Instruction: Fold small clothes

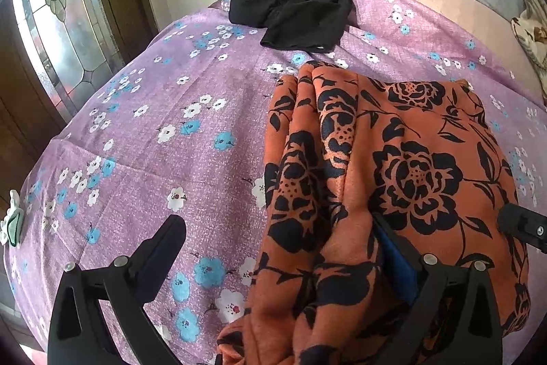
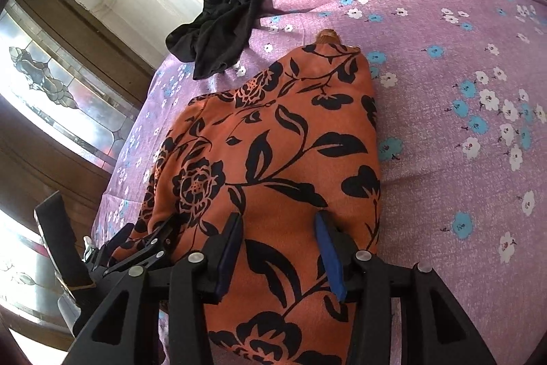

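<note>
Crumpled garment (image 1: 297, 9) behind folded cloth (image 1: 393, 180), both on bedsheet (image 1: 154, 142)

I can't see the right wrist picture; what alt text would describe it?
A two-finger gripper straddles an orange cloth with black flowers, lying on a purple flowered sheet. A crumpled black garment lies beyond.

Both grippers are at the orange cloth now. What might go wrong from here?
1. The left gripper is wide open with one finger pushed into the orange black-flowered cloth; closing may pinch only its bunched left pleats.
2. The right gripper straddles a raised ridge; whether it grips is unclear, so it may slip.
3. A drag could shift the purple flowered sheet and the crumpled black garment.
</note>
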`<move>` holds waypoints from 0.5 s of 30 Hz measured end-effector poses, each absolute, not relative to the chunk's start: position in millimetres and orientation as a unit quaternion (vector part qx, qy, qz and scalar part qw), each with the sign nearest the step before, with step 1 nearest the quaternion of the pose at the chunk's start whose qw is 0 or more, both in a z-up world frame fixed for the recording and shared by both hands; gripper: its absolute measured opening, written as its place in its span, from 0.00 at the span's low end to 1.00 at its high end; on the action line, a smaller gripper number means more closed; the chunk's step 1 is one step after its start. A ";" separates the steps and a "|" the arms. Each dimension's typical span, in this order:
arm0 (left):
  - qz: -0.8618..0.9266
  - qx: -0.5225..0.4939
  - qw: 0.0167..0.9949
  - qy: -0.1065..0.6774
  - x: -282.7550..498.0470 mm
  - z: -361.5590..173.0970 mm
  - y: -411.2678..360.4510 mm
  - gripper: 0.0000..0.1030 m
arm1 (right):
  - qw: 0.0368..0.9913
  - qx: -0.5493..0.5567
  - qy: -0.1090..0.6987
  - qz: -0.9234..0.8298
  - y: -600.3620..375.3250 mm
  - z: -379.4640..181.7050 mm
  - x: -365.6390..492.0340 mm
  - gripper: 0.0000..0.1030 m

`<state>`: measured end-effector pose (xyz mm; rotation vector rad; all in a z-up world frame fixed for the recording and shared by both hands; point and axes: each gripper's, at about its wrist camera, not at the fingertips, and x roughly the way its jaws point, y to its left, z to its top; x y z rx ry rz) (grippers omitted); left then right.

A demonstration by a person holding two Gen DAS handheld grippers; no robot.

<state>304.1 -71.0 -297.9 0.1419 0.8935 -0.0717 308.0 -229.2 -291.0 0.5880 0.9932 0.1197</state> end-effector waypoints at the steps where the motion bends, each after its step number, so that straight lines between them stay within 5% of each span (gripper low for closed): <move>1: -0.037 0.066 0.898 0.433 303.9 -297.3 -70.1 1.00 | 0.836 0.279 0.469 0.055 -228.8 -289.8 306.7 0.47; 15: -0.021 0.141 0.901 0.409 276.1 -276.1 -67.2 1.00 | 0.834 0.270 0.476 0.076 -214.6 -277.7 275.1 0.47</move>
